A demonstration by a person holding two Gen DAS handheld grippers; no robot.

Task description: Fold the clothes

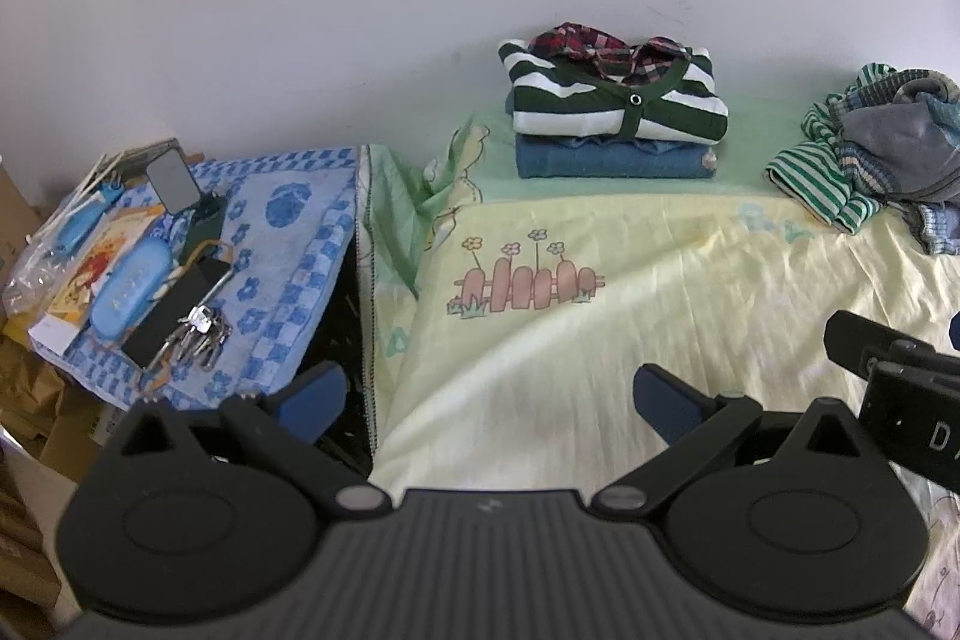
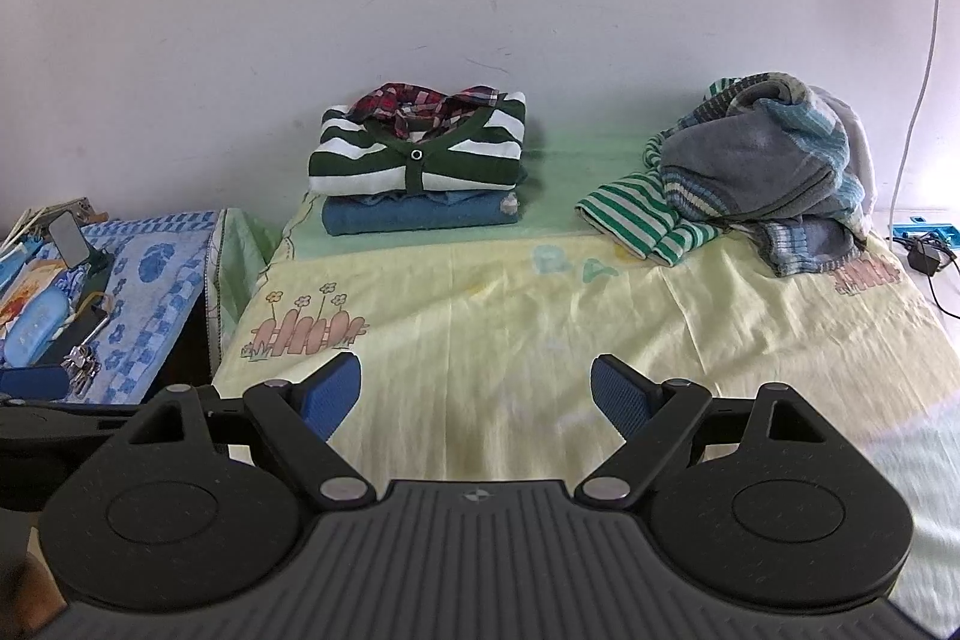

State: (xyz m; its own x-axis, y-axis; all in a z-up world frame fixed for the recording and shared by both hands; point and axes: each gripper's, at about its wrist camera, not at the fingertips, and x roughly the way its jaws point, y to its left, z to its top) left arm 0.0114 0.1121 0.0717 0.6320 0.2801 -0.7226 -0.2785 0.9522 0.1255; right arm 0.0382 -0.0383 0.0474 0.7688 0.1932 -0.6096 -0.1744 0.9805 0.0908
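White cable (image 2: 924, 58) shows only in the right view; left tongs (image 1: 489, 397) and right tongs (image 2: 477, 394) spread, empty.

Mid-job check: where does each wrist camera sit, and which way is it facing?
Left wrist: behind the open left hand-held gripper, facing the yellow cartoon bedsheet and wall; right hand-held gripper's body at its right edge.
Right wrist: behind the open right hand-held gripper, facing likewise.
Shared: folded clothes stack, unfolded clothes heap.

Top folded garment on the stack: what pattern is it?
Dark green and white stripes, clearest in the right wrist view.
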